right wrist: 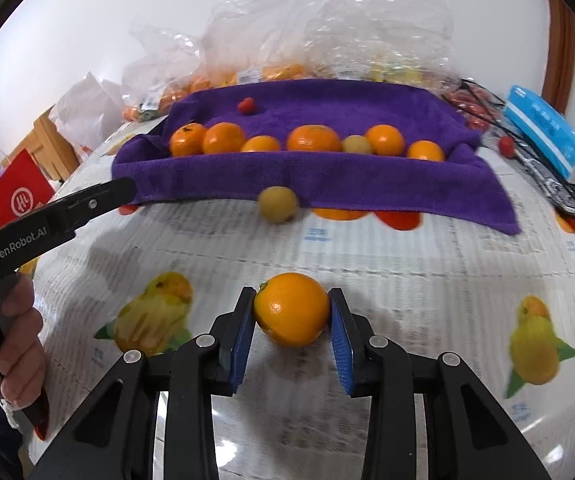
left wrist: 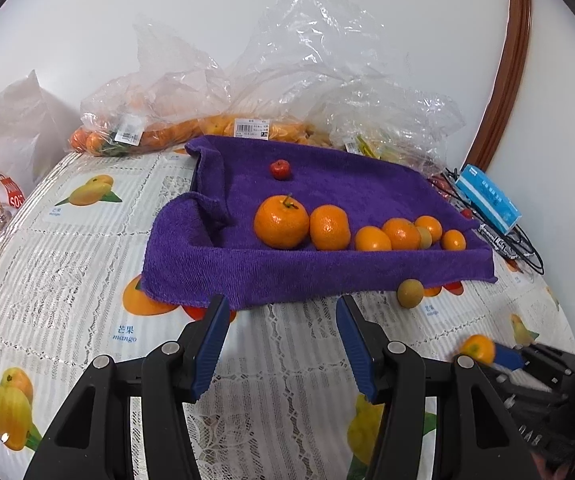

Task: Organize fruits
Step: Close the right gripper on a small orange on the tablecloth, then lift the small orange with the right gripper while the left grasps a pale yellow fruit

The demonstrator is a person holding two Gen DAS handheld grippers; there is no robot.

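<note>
A purple towel (left wrist: 327, 276) lies over a tray on the fruit-print tablecloth. On it sits a row of oranges (left wrist: 329, 227), and a small red fruit (left wrist: 279, 169) lies farther back. In front of the towel, a yellow-green fruit (left wrist: 410, 293) (right wrist: 278, 204) rests on the cloth. My left gripper (left wrist: 281, 308) hovers open and empty before the towel's near edge. My right gripper (right wrist: 291, 300) is shut on a small orange (right wrist: 291, 312) (left wrist: 477, 348) just above the table, with a blue pad on each side.
Clear plastic bags of fruit (left wrist: 191, 128) are piled against the back wall. A blue tissue pack (left wrist: 487, 198) lies on a black wire rack (left wrist: 523, 240) at the right. A red box (right wrist: 19, 196) stands off the left edge. A hand (right wrist: 15, 320) holds the left gripper's handle.
</note>
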